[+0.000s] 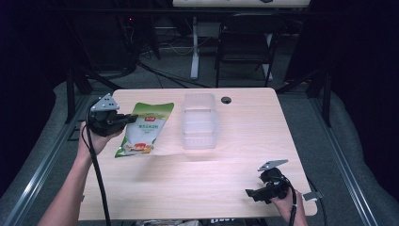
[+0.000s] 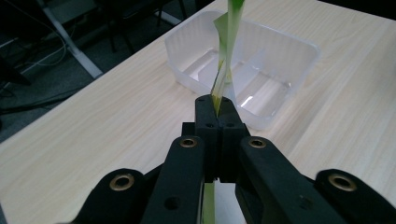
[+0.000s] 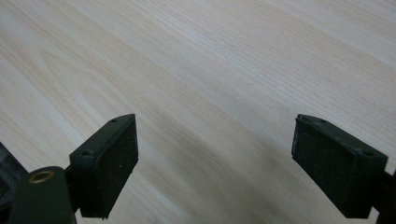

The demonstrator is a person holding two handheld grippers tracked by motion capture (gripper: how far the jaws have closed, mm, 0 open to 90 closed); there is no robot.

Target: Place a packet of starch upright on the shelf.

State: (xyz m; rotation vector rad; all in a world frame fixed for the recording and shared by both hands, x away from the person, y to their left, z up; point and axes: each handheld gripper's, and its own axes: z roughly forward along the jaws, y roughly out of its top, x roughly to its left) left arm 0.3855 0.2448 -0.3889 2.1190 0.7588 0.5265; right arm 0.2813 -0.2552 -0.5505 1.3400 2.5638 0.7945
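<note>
A: Start at the left. What has the left claw [image 1: 123, 120] got?

B: Its jaws are pressed together on the edge of the green and white pouch [image 1: 143, 130]. In the left gripper view the pouch [image 2: 226, 51] stands edge-on, rising from between the closed pads, and a strip of it shows below them too.

A: Where does the pouch sit on the tabletop [image 1: 197, 183]?

B: Over the left part, slanting, with its printed face up. Its top end is near the far edge, and its lower corner reaches toward the person's side. Whether it rests on the wood or hangs just above it, I cannot tell.

A: And to its right?

B: A clear plastic tub [image 1: 200, 120] stands upright just beside the pouch, apart from it. Seen from the left claw, the tub [image 2: 289, 70] lies straight ahead, behind the pouch.

A: The far right?

B: The right claw [image 1: 254, 193] is held near the tabletop's front right corner. Its jaws stand wide apart over bare wood [image 3: 210, 70], with nothing between them.
</note>
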